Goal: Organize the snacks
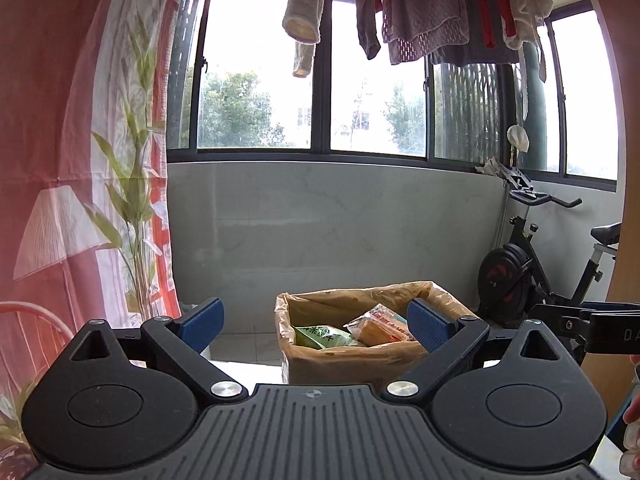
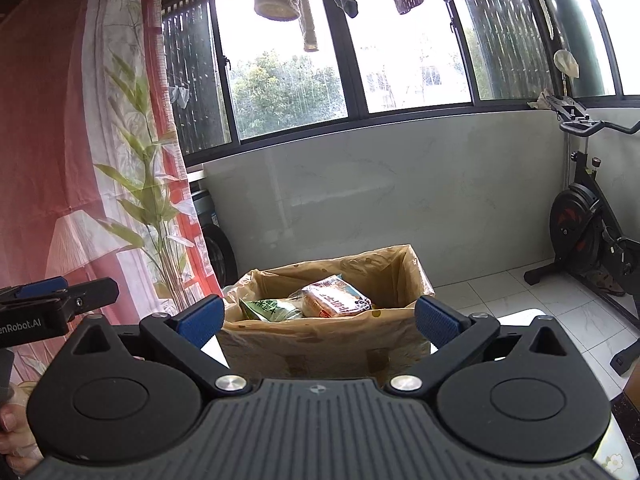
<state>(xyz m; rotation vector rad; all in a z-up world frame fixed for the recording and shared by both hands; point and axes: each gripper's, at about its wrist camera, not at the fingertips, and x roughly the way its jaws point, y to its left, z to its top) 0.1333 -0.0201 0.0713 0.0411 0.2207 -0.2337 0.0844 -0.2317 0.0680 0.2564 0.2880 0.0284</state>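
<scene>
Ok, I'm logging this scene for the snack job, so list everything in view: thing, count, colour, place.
cardboard box: one, brown, lined with a tan plastic bag, just ahead of both grippers.
green snack packet: one, green and white, in the box, left side.
orange snack packet: one, orange with clear wrap, in the box, beside the green one.
curtain: one, red and white with printed bamboo, at left.
windows: a row, dark frames, above the pale wall.
hanging laundry: several pieces, grey, beige, red, overhead.
exercise bike: one, black, on the floor at right.
left gripper: black with blue pads, open, empty.
right gripper: same, open, empty.
</scene>
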